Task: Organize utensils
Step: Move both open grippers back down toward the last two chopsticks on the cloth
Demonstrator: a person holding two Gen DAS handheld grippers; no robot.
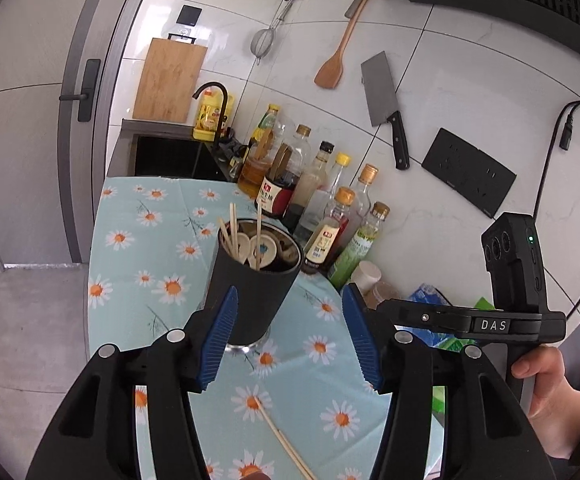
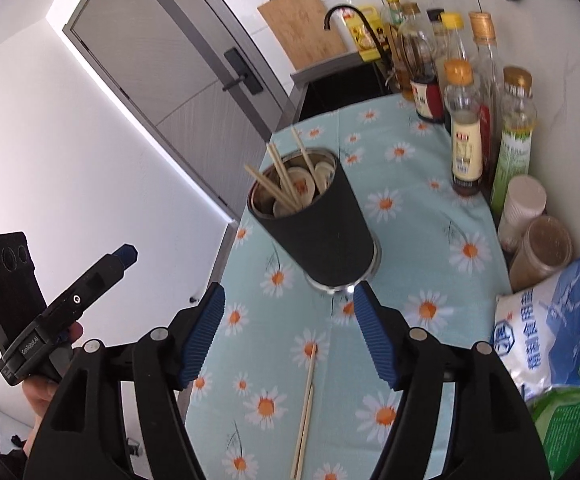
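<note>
Both tools, left tool (image 1: 290, 340) and right tool (image 2: 290, 332), are held apart and empty before the holder (image 1: 254, 280); the counter (image 2: 246, 216) edge is seen clearly only from the right wrist.

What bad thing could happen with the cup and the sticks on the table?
The tall black cup stands just ahead of both open tools; a bump might tip it and spill the spoons. The loose chopsticks lie flat on the cloth, so the right tool might slip off them.
</note>
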